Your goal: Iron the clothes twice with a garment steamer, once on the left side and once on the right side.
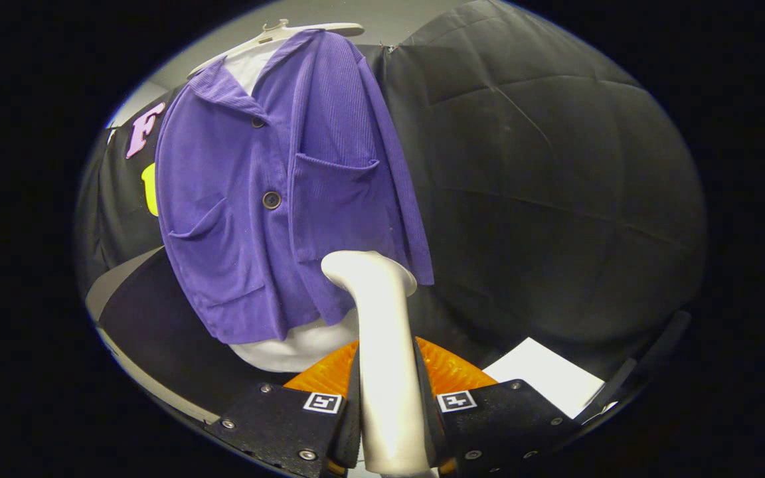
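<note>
A purple corduroy jacket (276, 192) hangs on a white hanger (289, 32) over a white shirt (296, 348), against the black cloth wall. My gripper (388, 415) is shut on the handle of a white garment steamer (382, 345). The handle rises between my two fingers (349, 425), and its head (366, 269) sits just in front of the jacket's lower right hem. I cannot tell whether the head touches the fabric. The jacket's front shows two dark buttons and patch pockets.
An orange ridged mat (452, 372) lies just beyond my fingers under the steamer. A white sheet (545, 378) rests to the right of it on the dark surface. The black quilted wall (542, 172) stands behind and to the right of the jacket.
</note>
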